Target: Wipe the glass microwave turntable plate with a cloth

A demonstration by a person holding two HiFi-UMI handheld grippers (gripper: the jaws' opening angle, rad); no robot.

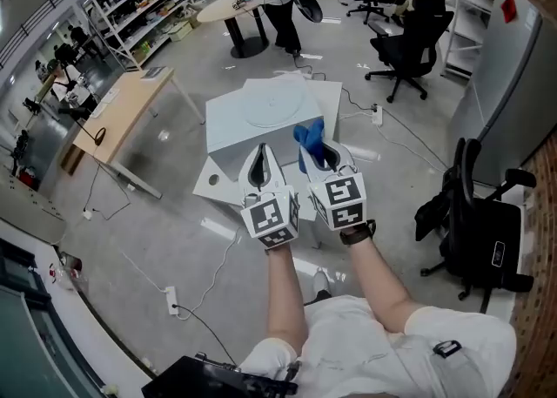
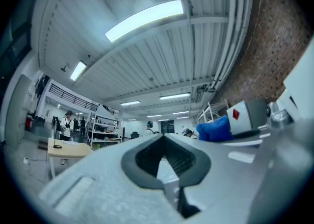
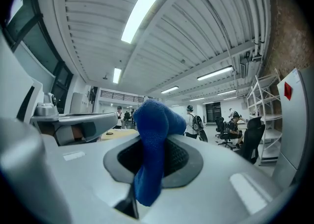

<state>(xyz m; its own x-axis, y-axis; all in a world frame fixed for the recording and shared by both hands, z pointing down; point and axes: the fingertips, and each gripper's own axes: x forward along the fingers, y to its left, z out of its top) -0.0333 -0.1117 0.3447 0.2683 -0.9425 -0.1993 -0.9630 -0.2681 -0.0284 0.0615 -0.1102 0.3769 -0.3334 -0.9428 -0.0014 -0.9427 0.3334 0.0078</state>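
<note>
1. jaws of the right gripper are clamped on a blue cloth. the cloth runs up through the dark pads and bulges in a rounded wad past the tips.
2. jaws of the left gripper are pressed together with nothing between them. the two grippers are held side by side, close but apart, and both gripper views look up at the ceiling lights.
3. a wooden desk stands off to the left of the work area, well apart from it.
4. a low white table sits on the grey floor ahead of the person, just beyond the gripper tips in the head view.
5. the glass microwave turntable plate lies flat on the table's top, near the far side, touched by neither gripper.
6. the cloth hangs clear of the plate, its wad nearest the plate's right edge in the head view.
</note>
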